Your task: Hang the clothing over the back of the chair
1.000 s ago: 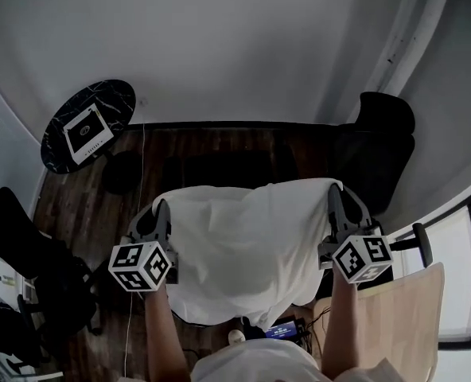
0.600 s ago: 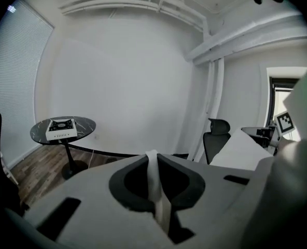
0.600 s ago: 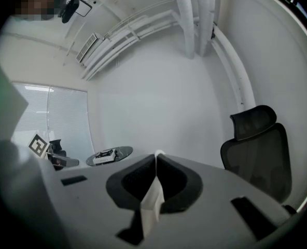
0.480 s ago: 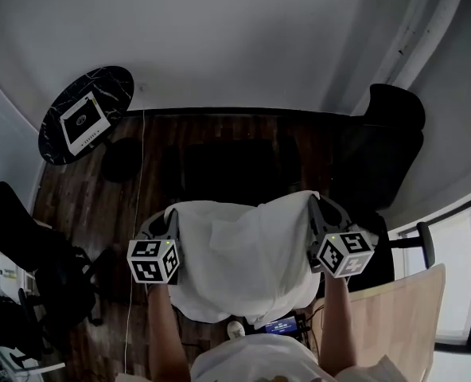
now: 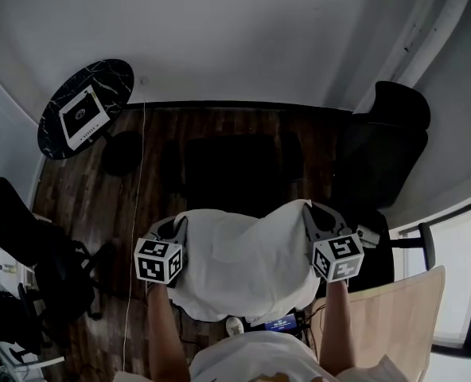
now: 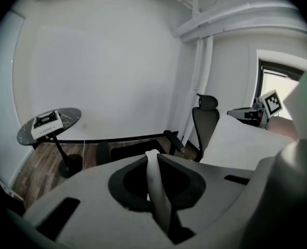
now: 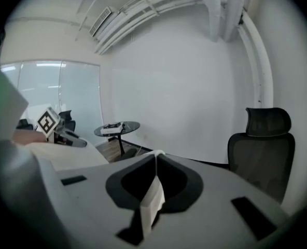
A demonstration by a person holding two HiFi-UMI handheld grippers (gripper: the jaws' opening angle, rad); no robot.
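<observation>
A white garment [image 5: 239, 257] hangs spread between my two grippers, in front of my body. My left gripper [image 5: 178, 226] is shut on its left top corner, and a fold of cloth [image 6: 157, 188] shows pinched between the jaws. On the right top corner my right gripper [image 5: 309, 212] is shut as well, a strip of the white cloth [image 7: 153, 196] clamped in it. Beyond the garment stands a black chair [image 5: 239, 165] with armrests, seen from above. The same chair [image 6: 135, 150] lies low ahead in the left gripper view. The garment hides the floor below it.
A second black office chair [image 5: 387, 146] with a headrest stands at the right by the wall. A round dark side table [image 5: 84, 110] with a white device is at the far left. A pale wooden chair [image 5: 402, 317] is near right; dark chairs [image 5: 29, 245] stand left.
Both grippers have sunk and drawn a little closer together, bringing the garment's top edge down and nearer to me. Both stay clamped on the cloth.
</observation>
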